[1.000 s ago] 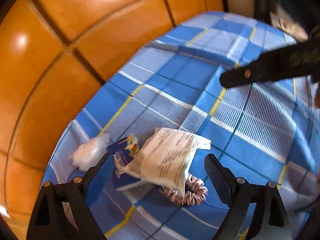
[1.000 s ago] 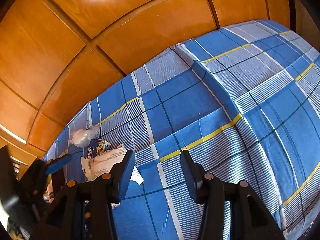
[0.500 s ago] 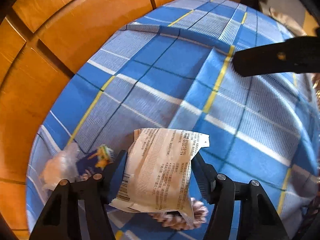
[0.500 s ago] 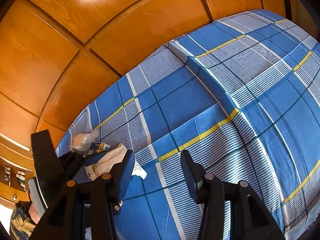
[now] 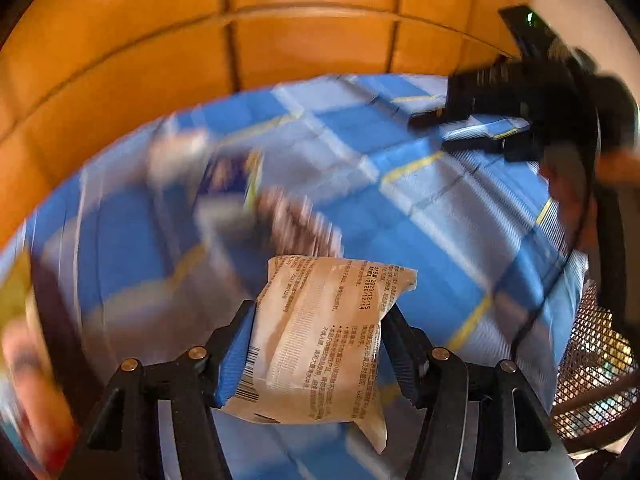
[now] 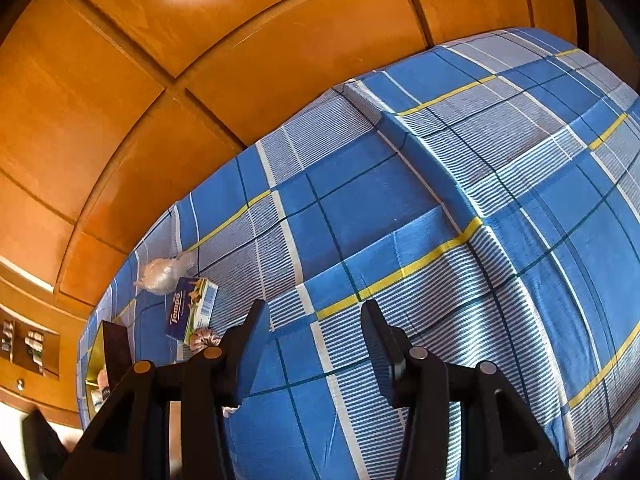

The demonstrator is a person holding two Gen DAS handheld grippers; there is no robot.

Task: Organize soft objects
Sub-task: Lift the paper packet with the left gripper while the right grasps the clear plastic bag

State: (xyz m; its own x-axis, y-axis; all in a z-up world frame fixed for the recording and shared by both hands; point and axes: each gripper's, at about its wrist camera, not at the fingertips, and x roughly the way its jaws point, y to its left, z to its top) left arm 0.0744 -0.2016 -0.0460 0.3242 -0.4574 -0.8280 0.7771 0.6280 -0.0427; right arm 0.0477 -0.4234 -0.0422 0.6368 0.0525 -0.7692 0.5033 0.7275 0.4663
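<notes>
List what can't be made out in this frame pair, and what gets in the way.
- Left wrist view: motion blur smears the items lying beyond the held beige packet; the pink scrunchie is only a streak.
- Right wrist view: the right gripper's left finger covers most of the scrunchie.
- Right wrist view: clear plastic bag contents too small to tell.
- Tempo tissue pack: only the brand is readable.

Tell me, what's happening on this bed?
A person holds a gripper in each hand. The left gripper is shut on a beige snack packet, lifted off the blue checked bedsheet. The right gripper is open, holding nothing. A tissue pack, a plastic bag and a scrunchie lie on the sheet.
</notes>
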